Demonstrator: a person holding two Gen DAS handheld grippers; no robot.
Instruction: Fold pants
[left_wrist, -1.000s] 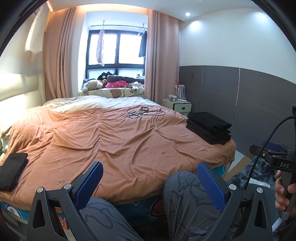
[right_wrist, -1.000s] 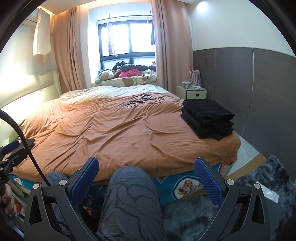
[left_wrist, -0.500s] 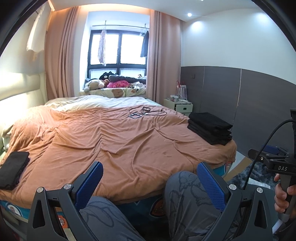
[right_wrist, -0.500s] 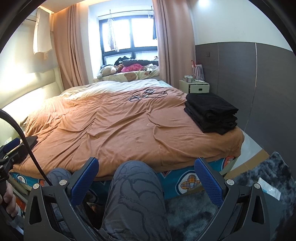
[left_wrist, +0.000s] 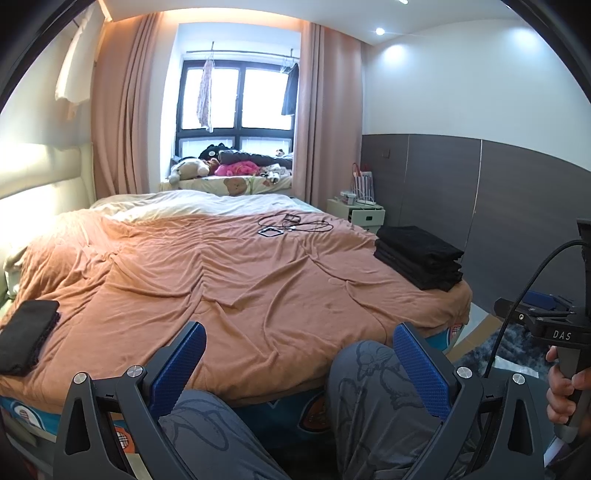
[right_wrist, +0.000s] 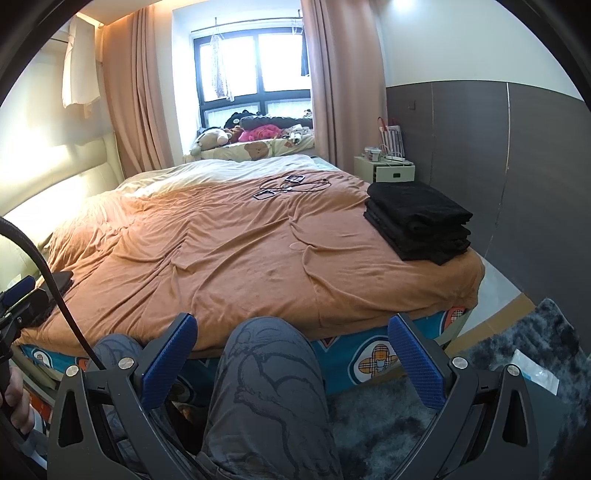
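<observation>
A stack of folded black pants lies on the right side of the bed with the orange cover. Another folded black garment rests at the bed's near left corner. My left gripper is open and empty, held above a person's knees in grey printed trousers, short of the bed's front edge. My right gripper is open and empty too, over a knee. The other gripper's handle shows in each view, held by a hand.
Cables and small black frames lie far back on the bed. A white nightstand stands past the stack. A grey shaggy rug with a plastic packet covers the floor at right. Plush toys fill the window sill.
Both cameras have shifted slightly, and the bed and black stack sit a little lower in the right wrist view. The grippers stay open and empty.
</observation>
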